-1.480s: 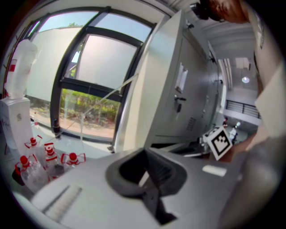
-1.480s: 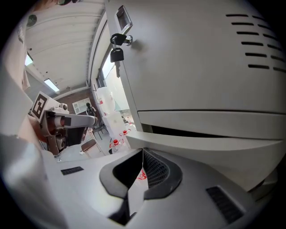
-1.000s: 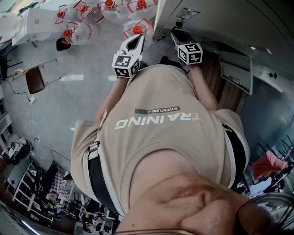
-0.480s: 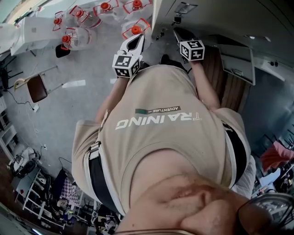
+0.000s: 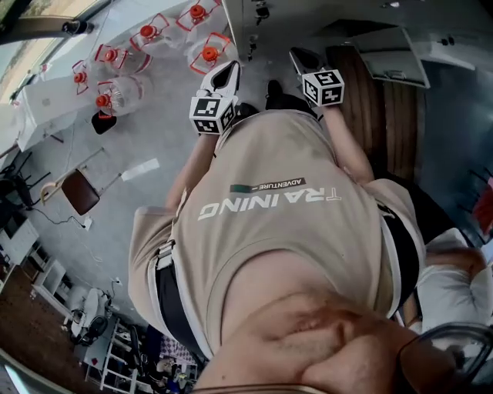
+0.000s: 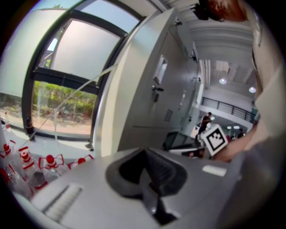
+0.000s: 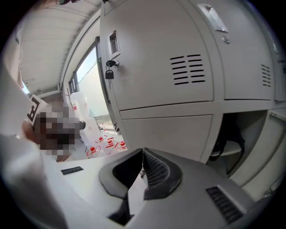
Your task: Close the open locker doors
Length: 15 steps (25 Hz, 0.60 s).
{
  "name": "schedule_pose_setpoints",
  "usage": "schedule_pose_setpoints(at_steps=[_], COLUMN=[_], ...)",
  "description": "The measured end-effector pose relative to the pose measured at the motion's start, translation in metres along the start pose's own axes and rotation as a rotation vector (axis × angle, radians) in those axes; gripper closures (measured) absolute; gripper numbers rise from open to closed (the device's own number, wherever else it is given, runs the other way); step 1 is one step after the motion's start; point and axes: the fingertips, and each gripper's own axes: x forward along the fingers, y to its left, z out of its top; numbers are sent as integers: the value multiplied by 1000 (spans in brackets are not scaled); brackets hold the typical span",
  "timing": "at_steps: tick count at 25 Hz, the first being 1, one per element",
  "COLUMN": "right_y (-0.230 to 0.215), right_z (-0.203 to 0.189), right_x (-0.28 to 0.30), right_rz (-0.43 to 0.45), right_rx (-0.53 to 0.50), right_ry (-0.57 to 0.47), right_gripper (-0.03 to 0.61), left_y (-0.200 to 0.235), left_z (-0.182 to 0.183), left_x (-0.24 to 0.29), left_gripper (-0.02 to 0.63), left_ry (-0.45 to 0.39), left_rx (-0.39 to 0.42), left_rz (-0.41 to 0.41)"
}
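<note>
In the head view we hold the left tongs (image 5: 229, 73) and the right tongs (image 5: 299, 58) up by our chest. They point at the tall grey metal lockers (image 5: 235, 23), we think to get ready to push. The open grey locker door (image 5: 397, 58) hangs off to the right of the right tongs, not touching.

In the left gripper view the left tongs (image 6: 147, 167) are squeezed together with nothing in them. The lockers (image 6: 170, 89) stand ahead.

In the right gripper view the right tongs (image 7: 143, 167) are also closed and empty. The open locker hole (image 7: 237, 138) is ahead, low and to the right.
</note>
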Motion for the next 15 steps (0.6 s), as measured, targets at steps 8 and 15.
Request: schedule_pose_setpoints(at_steps=[8,15], right_y=[-28,-46], right_z=[-45,-76], right_x=[-72,-119], right_rz=[-187,-259], right_rx=[109,151], right_ry=[10,17], right_gripper=[565,565], left_y=[-42,-87], left_z=[-6,-19], left_x=[22,39], left_gripper=[614,614], left_ry=[36,61], left_rx=[47,84], left_rz=[-166,-256])
